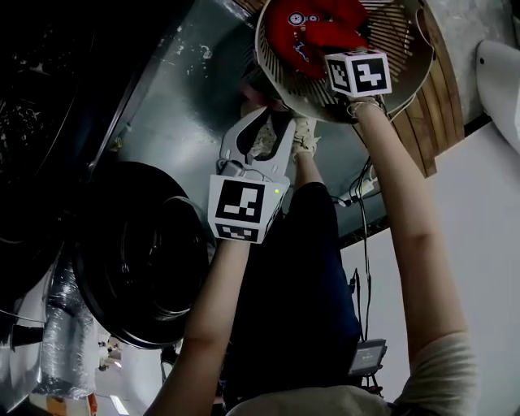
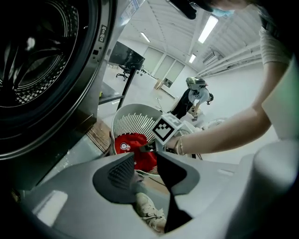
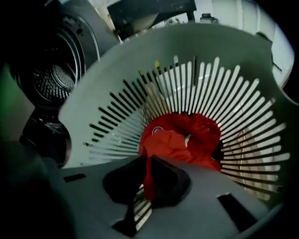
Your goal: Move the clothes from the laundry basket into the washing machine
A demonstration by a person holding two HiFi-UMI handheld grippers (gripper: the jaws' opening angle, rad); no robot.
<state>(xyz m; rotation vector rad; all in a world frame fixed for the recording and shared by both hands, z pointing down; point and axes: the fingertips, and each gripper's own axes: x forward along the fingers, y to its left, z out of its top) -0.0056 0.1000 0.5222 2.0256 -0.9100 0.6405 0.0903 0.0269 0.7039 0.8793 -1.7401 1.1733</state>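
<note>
Here we have the right gripper [image 3: 147, 176] down in the white slatted laundry basket [image 3: 117, 93], its fingers pinching a fold of the red garment [image 3: 187, 135] lying there. Our left gripper [image 2: 145, 173] hovers beside the washing machine [image 2: 88, 56], fingers slightly spread.

Basket [image 1: 406, 73] at top right of head view: mouth open, but right gripper [image 3: 145, 177] and red garment [image 1: 317, 24] fill its left half; right half free. Door [image 1: 138, 252] swung out at lower left narrows floor [image 1: 179, 89] btwn washer [image 2: 88, 107] and basket. Left gripper [image 2: 145, 170] is in that gap, shoe [image 1: 305, 134] just beside.
</note>
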